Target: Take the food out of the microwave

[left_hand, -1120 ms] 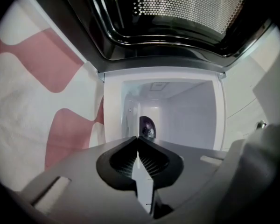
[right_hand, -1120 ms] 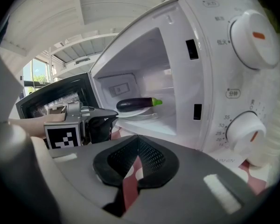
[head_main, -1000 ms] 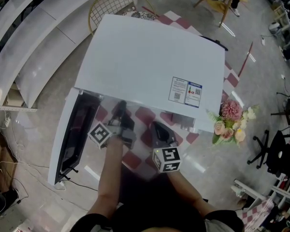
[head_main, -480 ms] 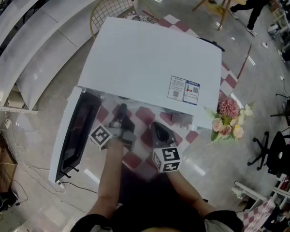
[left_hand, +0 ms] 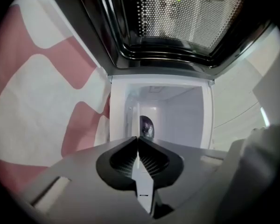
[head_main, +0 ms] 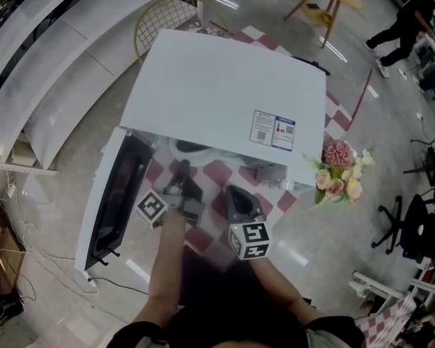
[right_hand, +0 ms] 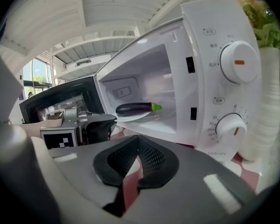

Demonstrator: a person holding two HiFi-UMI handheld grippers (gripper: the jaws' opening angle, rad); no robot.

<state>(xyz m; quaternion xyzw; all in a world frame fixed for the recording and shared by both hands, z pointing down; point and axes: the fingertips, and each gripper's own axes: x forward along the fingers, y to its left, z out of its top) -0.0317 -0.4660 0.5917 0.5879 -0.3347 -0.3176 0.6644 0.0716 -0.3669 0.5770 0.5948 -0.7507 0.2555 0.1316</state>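
A dark purple eggplant point(right_hand: 136, 108) lies on a white plate point(right_hand: 130, 117) inside the white microwave point(right_hand: 210, 78), whose door point(right_hand: 56, 104) hangs open to the left. My left gripper point(left_hand: 137, 138) is level, rolled on its side at the cavity's mouth, and shut on the plate's rim; the eggplant point(left_hand: 147, 126) shows just past its tips. In the head view, that left gripper point(head_main: 181, 171) reaches under the microwave's top edge, where the plate point(head_main: 191, 149) peeks out. The right gripper point(right_hand: 138, 137) hangs back in front of the microwave, shut, with nothing in it.
The microwave point(head_main: 217, 93) stands on a red-and-white checked cloth point(head_main: 217, 172), and its open door point(head_main: 112, 201) juts out at the left. A white vase point(right_hand: 266, 106) of flowers point(head_main: 341, 172) stands to the right of the control knobs. A gold wire chair point(head_main: 167, 13) is behind.
Both grippers have stayed where they were. The head view has shifted a little, and the plate's white rim now shows under the microwave's front edge.
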